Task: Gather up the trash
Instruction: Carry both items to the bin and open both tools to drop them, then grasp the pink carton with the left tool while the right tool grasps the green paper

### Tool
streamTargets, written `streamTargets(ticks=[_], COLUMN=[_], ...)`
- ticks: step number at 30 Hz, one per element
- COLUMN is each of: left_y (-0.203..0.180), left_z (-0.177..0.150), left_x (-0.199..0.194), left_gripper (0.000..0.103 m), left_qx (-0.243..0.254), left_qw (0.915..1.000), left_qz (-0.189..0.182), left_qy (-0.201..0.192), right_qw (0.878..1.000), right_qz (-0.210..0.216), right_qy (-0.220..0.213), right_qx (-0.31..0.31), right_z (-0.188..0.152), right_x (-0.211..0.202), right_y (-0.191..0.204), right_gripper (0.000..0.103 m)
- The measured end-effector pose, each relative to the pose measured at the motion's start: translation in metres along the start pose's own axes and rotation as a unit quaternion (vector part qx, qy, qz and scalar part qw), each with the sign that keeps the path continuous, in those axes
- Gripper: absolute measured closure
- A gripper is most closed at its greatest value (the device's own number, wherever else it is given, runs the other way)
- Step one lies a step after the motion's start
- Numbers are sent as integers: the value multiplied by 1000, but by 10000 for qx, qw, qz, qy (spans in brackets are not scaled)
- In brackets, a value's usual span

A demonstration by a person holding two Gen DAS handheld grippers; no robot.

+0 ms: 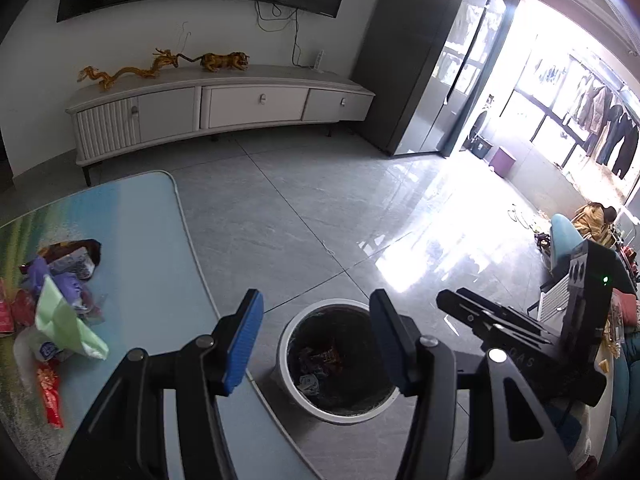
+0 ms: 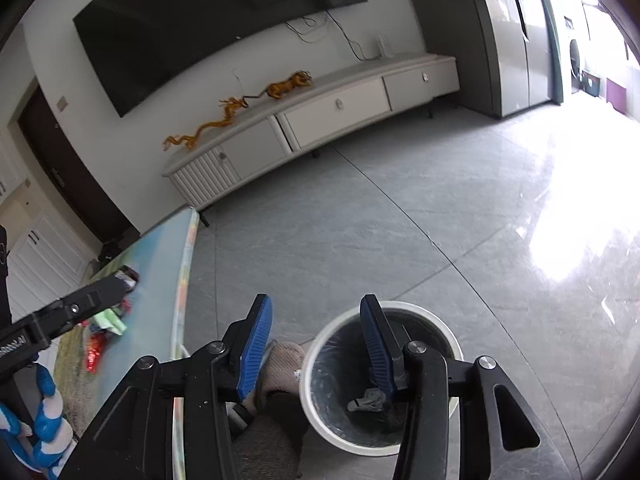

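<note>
Looking down both wrist cams, I see the bin (image 1: 338,360) on the floor just off the table's (image 1: 152,240) right edge, w/ both grippers held above it. Left gripper (image 1: 316,344): jaws partly open, blue pads apart, nothing between them; the bin's mouth shows through the gap. Right gripper (image 2: 316,344): jaws also partly open, empty; its right pad sits in front of the bin's rim, left pad over a grey-brown knit thing I can't identify beside the bin.

Bin is white outside, dark liner inside, w/ wrappers (image 1: 320,364) already at the bottom. In the right cam a crumpled grey scrap (image 2: 366,398) lies inside, near the pad.

Trash pile (image 1: 60,304) is still on the table, toward its left edge: green paper, purple and white plastic, red wrappers, a dark packet, all bunched and touching. Pile is well apart from both grippers. Right cam shows the same pile past the left gripper's body.
</note>
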State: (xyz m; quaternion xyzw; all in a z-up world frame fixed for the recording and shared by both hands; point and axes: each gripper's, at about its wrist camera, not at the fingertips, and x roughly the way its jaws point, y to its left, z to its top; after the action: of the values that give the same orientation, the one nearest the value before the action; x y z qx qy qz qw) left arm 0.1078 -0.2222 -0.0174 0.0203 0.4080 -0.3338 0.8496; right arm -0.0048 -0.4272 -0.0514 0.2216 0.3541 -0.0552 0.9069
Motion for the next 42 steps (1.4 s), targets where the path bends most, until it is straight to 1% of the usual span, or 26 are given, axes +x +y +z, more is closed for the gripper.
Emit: streamTargets(ticks=[6, 12, 15, 19, 22, 25, 31, 35, 39, 41, 42], left_y=[28, 61, 81, 115, 141, 160, 187, 195, 203, 209, 213], left_z=[-2, -6, -10, -20, -28, -42, -63, -59, -46, -39, -37], left_x=[-66, -141, -180, -231, -259, -287, -331, -355, -375, -377, -373], left_gripper=[50, 50, 50, 50, 50, 50, 50, 50, 50, 50, 50], left_qx=[138, 68, -50, -291, -507, -709, -1086, -1090, -1009, -1027, -1058], left_qw=[9980, 9908, 9847, 9732, 9650, 9576, 9442, 9376, 9343, 9334, 9343], left_qz=[368, 876, 1134, 1553, 1838, 2010, 2193, 2335, 2408, 2453, 2438], left_qy=[-503, -1032, -1324, -1673, -1802, -1940, -2205, -2335, -2426, -2411, -2375], right_qw=[9984, 9939, 9906, 9852, 9810, 9770, 9686, 9627, 9584, 9571, 9569], right_qz=[254, 477, 565, 704, 814, 884, 1058, 1193, 1311, 1335, 1354], right_qy=[-333, -642, -783, -959, -1054, -1135, -1235, -1303, -1366, -1367, -1338], right_qx=[-369, -755, -964, -1235, -1412, -1572, -1883, -2048, -2135, -2178, -2193], right_z=[8, 12, 11, 7, 2, -3, -9, -5, 3, 3, 3], right_x=[-36, -74, -92, -118, -134, -146, -164, -174, -179, -177, -173], right_y=[43, 89, 113, 145, 167, 184, 221, 245, 266, 274, 278], right_gripper=[59, 58, 56, 53, 52, 52, 51, 50, 48, 46, 44])
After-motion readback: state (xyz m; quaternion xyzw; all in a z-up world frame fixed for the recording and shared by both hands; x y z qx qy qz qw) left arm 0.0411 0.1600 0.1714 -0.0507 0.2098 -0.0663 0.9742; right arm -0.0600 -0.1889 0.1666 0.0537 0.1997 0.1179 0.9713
